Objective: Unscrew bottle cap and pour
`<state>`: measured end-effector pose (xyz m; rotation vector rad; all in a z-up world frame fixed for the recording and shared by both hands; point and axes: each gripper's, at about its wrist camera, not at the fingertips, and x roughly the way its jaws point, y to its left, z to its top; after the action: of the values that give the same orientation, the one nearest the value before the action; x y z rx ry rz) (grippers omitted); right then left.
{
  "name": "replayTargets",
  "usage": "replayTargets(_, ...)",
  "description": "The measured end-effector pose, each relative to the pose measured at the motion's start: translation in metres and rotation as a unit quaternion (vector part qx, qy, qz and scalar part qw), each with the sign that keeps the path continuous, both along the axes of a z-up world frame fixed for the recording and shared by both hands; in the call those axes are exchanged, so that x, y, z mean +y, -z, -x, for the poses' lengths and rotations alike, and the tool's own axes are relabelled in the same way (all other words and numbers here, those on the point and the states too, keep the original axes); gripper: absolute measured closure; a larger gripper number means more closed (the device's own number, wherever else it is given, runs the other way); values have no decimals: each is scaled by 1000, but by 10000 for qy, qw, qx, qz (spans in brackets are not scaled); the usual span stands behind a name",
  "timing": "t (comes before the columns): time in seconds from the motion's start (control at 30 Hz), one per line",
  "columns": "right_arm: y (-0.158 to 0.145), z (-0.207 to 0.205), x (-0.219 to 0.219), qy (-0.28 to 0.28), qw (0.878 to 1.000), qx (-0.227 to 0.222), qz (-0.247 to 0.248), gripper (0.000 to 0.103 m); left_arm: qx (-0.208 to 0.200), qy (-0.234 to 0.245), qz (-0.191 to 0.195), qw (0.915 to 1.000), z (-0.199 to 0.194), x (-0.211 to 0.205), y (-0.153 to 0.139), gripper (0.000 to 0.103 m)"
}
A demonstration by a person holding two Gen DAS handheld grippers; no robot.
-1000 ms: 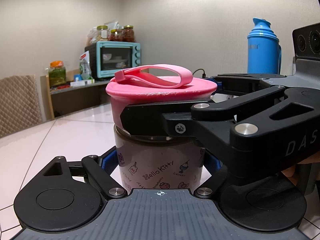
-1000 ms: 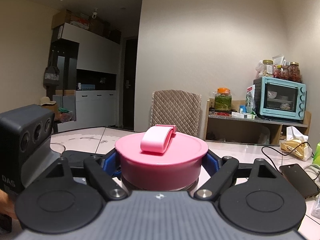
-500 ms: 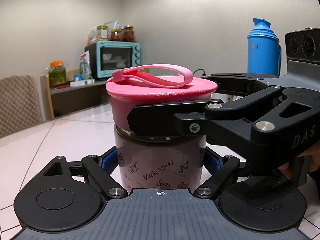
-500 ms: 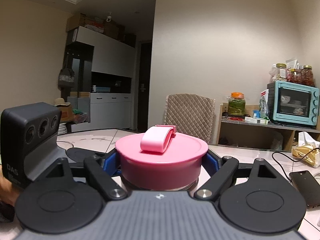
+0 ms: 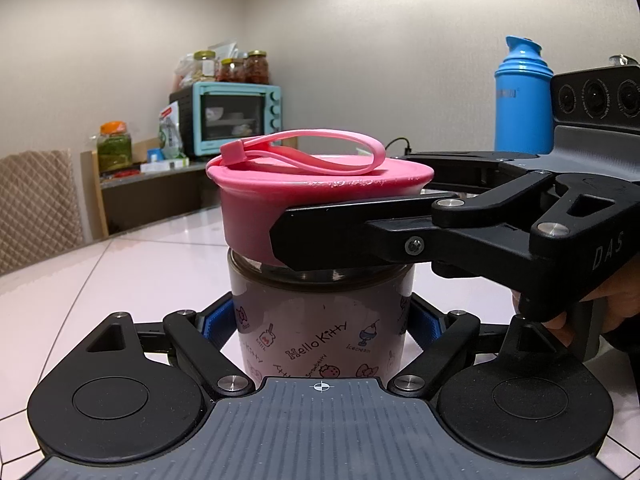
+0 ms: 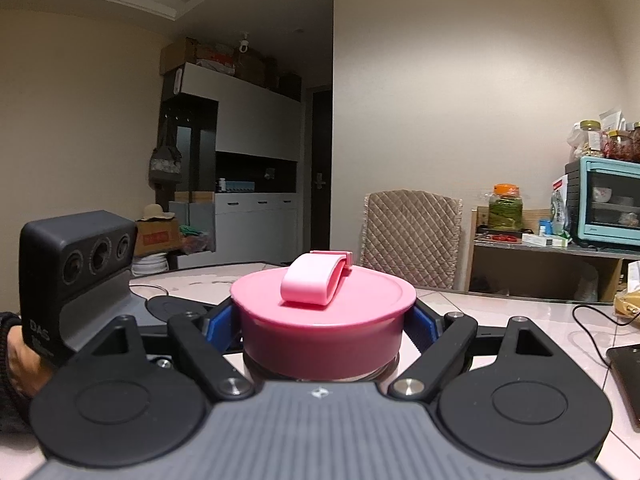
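A squat glass bottle (image 5: 320, 328) with cartoon print stands on the pale tabletop. Its wide pink cap (image 5: 256, 200) carries a pink strap loop (image 5: 304, 152). My left gripper (image 5: 320, 320) is shut on the bottle's body, blue pads pressed to both sides. My right gripper (image 6: 322, 328) comes in from the right in the left wrist view and is shut on the pink cap (image 6: 320, 320), one black finger (image 5: 344, 236) lying across the cap's side. The strap loop (image 6: 314, 280) lies folded on the cap's top. The bottle's base is hidden behind my left gripper's body.
A blue thermos (image 5: 522, 96) stands behind at the right. A teal toaster oven (image 5: 236, 114) with jars sits on a low shelf. A quilted chair back (image 6: 410, 236) is across the table. A dark phone (image 6: 626, 376) and cable (image 6: 592, 320) lie at the right.
My right gripper has swung around the cap: its body has drifted right in the left wrist view, and the room has slid right in its own view. The left gripper and bottle stayed still.
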<state>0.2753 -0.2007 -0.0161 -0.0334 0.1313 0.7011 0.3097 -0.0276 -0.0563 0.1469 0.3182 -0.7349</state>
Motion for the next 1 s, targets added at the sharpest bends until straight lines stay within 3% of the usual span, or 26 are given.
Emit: replayTargets(1.0, 6, -3, -13, -142, 9996, 44, -247, 18, 3, 1, 0, 10000, 0, 0, 0, 13)
